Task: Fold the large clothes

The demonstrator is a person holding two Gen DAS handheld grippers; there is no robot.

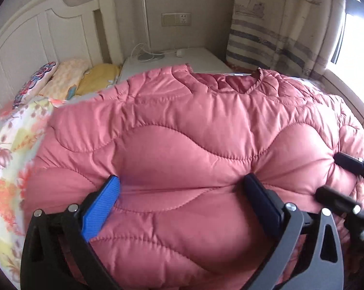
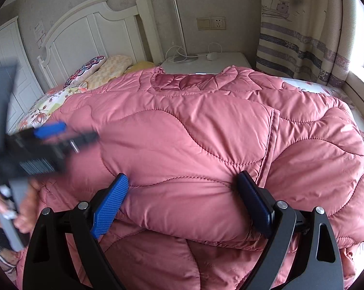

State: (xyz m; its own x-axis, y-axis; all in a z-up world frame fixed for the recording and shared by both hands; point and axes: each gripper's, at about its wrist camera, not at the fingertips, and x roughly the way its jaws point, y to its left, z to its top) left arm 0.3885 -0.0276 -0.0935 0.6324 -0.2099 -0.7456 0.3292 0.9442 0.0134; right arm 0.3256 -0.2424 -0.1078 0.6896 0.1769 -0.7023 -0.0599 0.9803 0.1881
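1. Left gripper [image 1: 182,188]: jaws wide, pads pressed into a puffy bulge of the pink quilted jacket [image 1: 194,130], which lies on the bed [image 1: 10,140] with its collar toward the headboard [image 1: 37,38].
2. Jacket body: one panel appears already folded across, its edge visible right of centre.
3. Right gripper [image 2: 184,188]: jaws wide, straddling the near folded edge; further folds probably remain.

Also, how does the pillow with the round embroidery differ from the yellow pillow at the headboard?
The embroidered pillow is white with dark red and blue round motifs; the yellow pillow looks plain. The embroidered pillow lies farthest from the nightstand, the yellow pillow right beside it. Both lie by the headboard.
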